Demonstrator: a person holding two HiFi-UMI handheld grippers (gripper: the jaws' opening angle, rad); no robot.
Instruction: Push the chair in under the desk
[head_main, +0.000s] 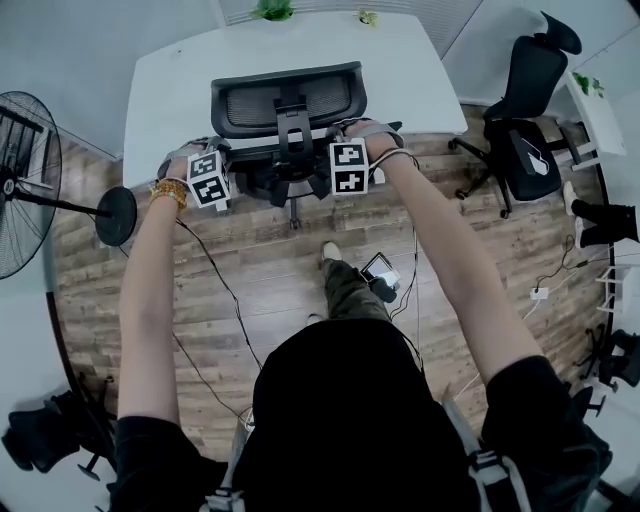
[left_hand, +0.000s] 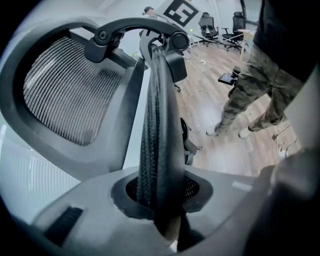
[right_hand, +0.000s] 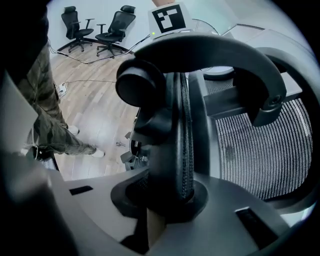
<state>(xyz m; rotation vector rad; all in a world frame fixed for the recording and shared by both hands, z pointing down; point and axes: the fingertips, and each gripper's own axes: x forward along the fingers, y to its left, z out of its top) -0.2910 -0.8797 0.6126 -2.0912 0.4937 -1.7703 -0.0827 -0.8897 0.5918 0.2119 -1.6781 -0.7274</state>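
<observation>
Judging by the head view, the push is well along but not plainly finished. The desk (head_main: 170, 90), white and broad, fills the upper middle of the frame. The chair (head_main: 290, 100) stands square against its near edge, mesh back upright, its top overlapping the desktop in the picture. The seat is mostly hidden behind the back and the marker cubes, so I cannot tell how much of it lies under the desk. What is left looks like a short last shove, then letting go. The left gripper (left_hand: 160, 195) is clenched on the left rim of the chair back, with the ribbed edge running up between its jaws. The right gripper (right_hand: 172, 192) grasps the right rim the same way. Both arms reach forward evenly, which should keep the chair straight.

The floor (head_main: 270, 270) is smooth wood plank, likely easy for castors, and the walls are pale. A second chair (head_main: 525, 110) stands at upper right, well apart. A fan (head_main: 25, 180) on a round base stands at the left edge, near the desk's corner. Cables (head_main: 215, 285) trail over the planks on the person's side of the chair, out of its path. Two small plants (head_main: 272, 10) sit at the desk's far edge.
</observation>
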